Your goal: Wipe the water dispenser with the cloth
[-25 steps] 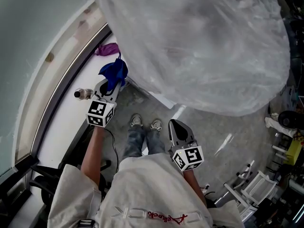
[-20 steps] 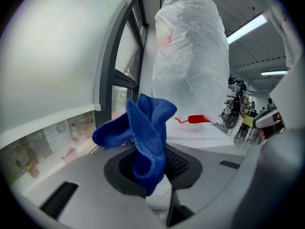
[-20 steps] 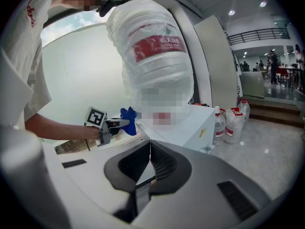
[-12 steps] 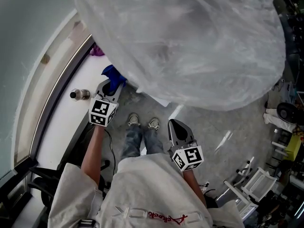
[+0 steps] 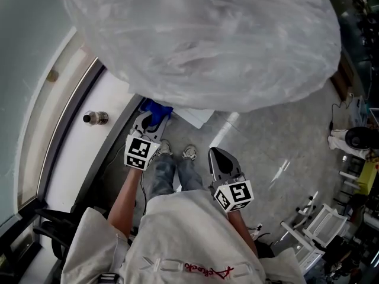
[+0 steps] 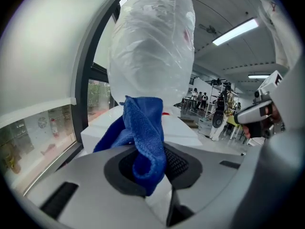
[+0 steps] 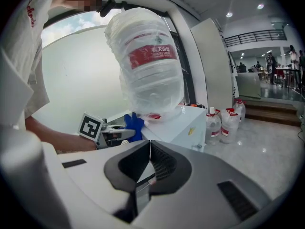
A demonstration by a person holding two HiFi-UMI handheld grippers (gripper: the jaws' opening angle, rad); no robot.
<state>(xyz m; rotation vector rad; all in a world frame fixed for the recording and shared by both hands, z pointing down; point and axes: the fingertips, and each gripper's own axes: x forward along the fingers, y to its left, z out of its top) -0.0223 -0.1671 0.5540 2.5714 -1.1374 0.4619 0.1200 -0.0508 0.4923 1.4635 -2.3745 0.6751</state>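
Observation:
The water dispenser (image 7: 188, 122) is a white box carrying a big water bottle (image 7: 148, 66) wrapped in clear plastic. In the head view that bottle (image 5: 201, 40) fills the top and only a corner of the dispenser (image 5: 195, 116) shows beneath it. My left gripper (image 5: 151, 118) is shut on a blue cloth (image 5: 157, 108) at the dispenser's near left corner. In the left gripper view the cloth (image 6: 145, 132) hangs folded between the jaws, just in front of the white top (image 6: 183, 128). My right gripper (image 5: 216, 154) is shut and holds nothing, lower and to the right, apart from the dispenser.
A small bottle (image 5: 95, 118) lies on the white window sill (image 5: 71, 158) at the left. Several water bottles (image 7: 221, 123) stand on the floor beside the dispenser. White chairs (image 5: 320, 232) and clutter sit at the lower right. My feet (image 5: 177, 152) stand just before the dispenser.
My left gripper has carried the blue cloth rightward from above the sill to the dispenser's corner under the bottle. The right gripper has stayed put.

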